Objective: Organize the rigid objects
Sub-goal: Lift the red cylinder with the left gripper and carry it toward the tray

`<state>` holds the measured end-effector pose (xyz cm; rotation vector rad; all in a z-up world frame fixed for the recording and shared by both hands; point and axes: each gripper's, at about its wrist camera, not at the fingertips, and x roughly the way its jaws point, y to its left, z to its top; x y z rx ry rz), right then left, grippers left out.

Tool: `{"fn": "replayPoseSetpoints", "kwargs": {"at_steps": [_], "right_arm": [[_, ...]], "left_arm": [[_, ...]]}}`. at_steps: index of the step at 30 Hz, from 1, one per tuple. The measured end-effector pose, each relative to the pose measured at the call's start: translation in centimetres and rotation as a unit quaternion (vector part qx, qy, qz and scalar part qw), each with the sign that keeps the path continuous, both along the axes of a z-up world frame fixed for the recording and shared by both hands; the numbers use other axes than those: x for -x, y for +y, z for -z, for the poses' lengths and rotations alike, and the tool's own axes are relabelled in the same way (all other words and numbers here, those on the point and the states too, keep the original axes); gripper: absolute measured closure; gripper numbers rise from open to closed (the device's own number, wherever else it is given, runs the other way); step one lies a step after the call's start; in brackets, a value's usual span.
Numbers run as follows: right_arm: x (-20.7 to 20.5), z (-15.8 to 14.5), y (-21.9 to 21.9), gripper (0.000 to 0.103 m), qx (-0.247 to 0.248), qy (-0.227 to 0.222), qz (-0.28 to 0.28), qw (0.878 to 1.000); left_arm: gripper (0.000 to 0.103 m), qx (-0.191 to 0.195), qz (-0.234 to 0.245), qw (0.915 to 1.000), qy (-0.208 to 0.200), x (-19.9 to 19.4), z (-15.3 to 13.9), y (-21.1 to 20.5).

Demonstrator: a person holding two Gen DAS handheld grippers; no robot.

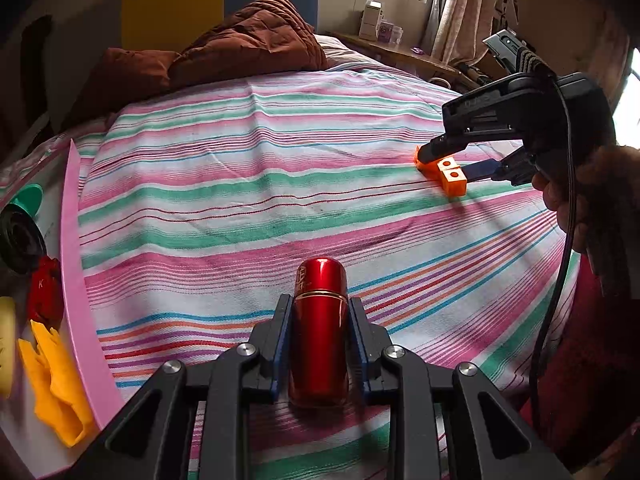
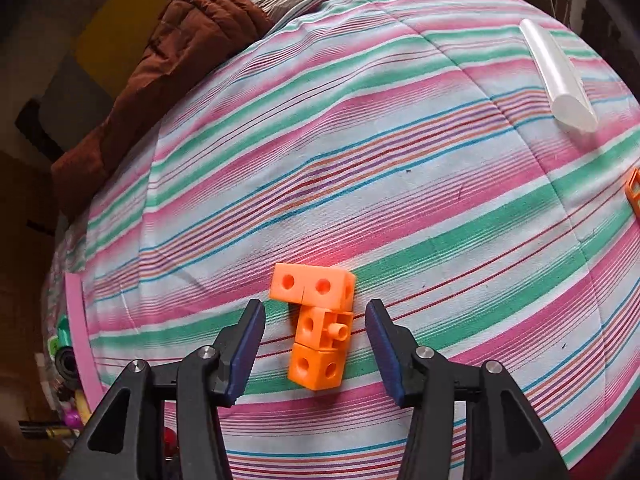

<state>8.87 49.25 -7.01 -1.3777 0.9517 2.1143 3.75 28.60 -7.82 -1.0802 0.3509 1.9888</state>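
My left gripper (image 1: 318,308) is shut on a shiny red metal canister (image 1: 318,320) and holds it just above the striped bedsheet. An orange block piece made of joined cubes (image 2: 318,322) lies on the sheet. My right gripper (image 2: 316,320) is open, with its fingers on either side of the orange piece, apart from it. In the left wrist view the right gripper (image 1: 460,160) shows at the right, around the orange piece (image 1: 444,172).
A pink-rimmed tray (image 1: 74,280) at the left edge holds yellow, red and green items. A white translucent tube (image 2: 558,76) and another orange item (image 2: 634,192) lie at the right. A brown quilt (image 1: 224,48) is piled at the far end of the bed.
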Motion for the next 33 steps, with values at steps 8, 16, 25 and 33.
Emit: {"fn": "replayPoseSetpoints", "kwargs": {"at_steps": [8, 16, 25, 33], "right_arm": [[0.5, -0.1, -1.7, 0.076, -0.088, -0.064, -0.039, 0.993], [0.9, 0.3, -2.8, 0.072, -0.125, -0.088, -0.068, 0.986], [0.4, 0.0, -3.3, 0.076, -0.155, -0.095, -0.088, 0.979], [2.5, 0.3, -4.6, 0.076, -0.175, -0.102, -0.1, 0.974]], "left_arm": [[0.076, 0.0, -0.001, 1.0, -0.001, 0.1, 0.0, 0.0], [0.077, 0.009, 0.001, 1.0, -0.005, -0.3, -0.4, 0.0], [0.077, -0.028, 0.002, 0.999, -0.034, -1.0, -2.9, -1.3], [0.077, -0.046, -0.018, 0.9988, -0.006, -1.1, -6.4, -3.2]]}}
